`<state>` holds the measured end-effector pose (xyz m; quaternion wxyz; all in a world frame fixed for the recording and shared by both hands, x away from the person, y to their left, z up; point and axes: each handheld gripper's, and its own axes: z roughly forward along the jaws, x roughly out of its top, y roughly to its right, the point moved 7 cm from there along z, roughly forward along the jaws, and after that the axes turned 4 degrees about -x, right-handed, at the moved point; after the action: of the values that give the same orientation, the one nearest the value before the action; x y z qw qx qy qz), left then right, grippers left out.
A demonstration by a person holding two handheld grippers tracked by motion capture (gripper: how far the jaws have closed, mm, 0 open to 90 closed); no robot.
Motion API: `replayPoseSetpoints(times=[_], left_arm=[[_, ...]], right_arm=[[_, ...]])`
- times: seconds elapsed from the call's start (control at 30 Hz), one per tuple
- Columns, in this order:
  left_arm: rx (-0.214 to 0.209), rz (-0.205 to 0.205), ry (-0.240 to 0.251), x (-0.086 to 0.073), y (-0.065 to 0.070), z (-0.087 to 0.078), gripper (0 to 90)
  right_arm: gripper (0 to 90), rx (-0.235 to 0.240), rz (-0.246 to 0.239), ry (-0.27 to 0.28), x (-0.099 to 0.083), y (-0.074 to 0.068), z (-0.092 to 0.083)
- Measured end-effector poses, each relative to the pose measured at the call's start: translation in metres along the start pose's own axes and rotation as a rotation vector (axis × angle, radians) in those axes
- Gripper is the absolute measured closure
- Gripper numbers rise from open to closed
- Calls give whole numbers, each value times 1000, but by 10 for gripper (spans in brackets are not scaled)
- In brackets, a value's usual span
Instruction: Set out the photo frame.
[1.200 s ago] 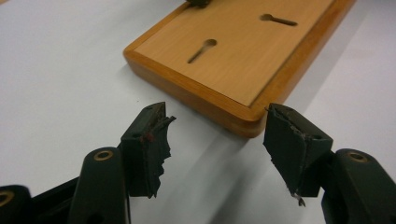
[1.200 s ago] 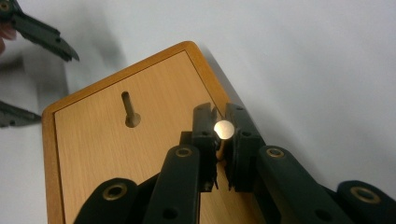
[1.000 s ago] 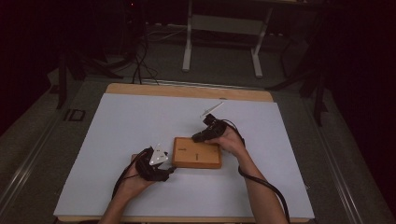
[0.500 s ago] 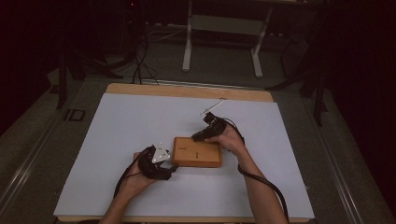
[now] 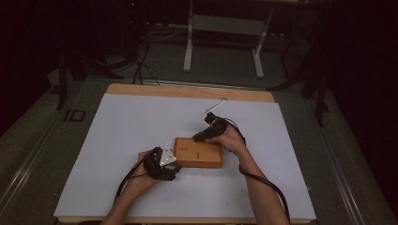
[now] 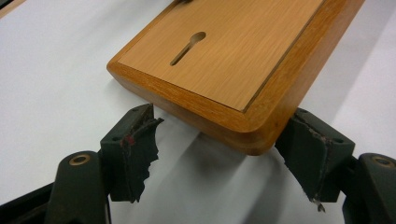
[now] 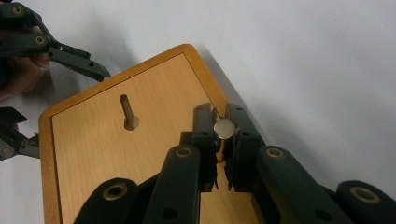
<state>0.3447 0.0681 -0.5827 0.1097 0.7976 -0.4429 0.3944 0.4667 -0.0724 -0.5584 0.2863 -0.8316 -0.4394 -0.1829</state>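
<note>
A: While the box (image 5: pixel 199 153) lies flat near the middle of the white table (image 5: pixel 117 140), what are the hands doing?

B: The right gripper (image 7: pixel 221 140) has its jaws pinched narrow on a small round metal peg (image 7: pixel 224 127) standing up from the box's lid at the far edge. The left gripper (image 6: pixel 219 154) sits at the box's near left corner; its jaws have just been opening and now stand wide, the corner between them with neither pad pressing it.

A: How far along does it look?

B: Early, it seems. The lid is on, its keyhole slot (image 6: pixel 187 47) empty. The peg is gripped but not yet moved.

A: Anything in the way?

B: A thin white stick (image 5: pixel 212 108) lies well beyond the box. Only the trailing cables stay close.
</note>
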Motion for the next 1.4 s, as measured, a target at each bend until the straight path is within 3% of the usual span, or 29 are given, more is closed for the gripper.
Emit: replayPoseSetpoints(times=[0.33, 0.5, 0.9, 1.1, 1.3, 1.4], left_arm=[[28, 25, -9, 1, -2, 8, 307], [87, 82, -11, 2, -2, 7, 314], [141, 153, 45, 11, 0, 10, 283], [157, 161, 81, 15, -2, 8, 320], [175, 189, 80, 16, -2, 6, 347], [171, 184, 93, 17, -3, 6, 355]], right_arm=[[835, -1, 2, 3, 1, 1, 0], [835, -9, 0, 8, 1, 1, 0], [835, -13, 23, 1, 2, 2, 0], [832, -70, -10, -9, 4, 1, 1], [821, -124, -44, 0, 4, -1, 1], [814, -146, -49, 0, 4, -1, 1]])
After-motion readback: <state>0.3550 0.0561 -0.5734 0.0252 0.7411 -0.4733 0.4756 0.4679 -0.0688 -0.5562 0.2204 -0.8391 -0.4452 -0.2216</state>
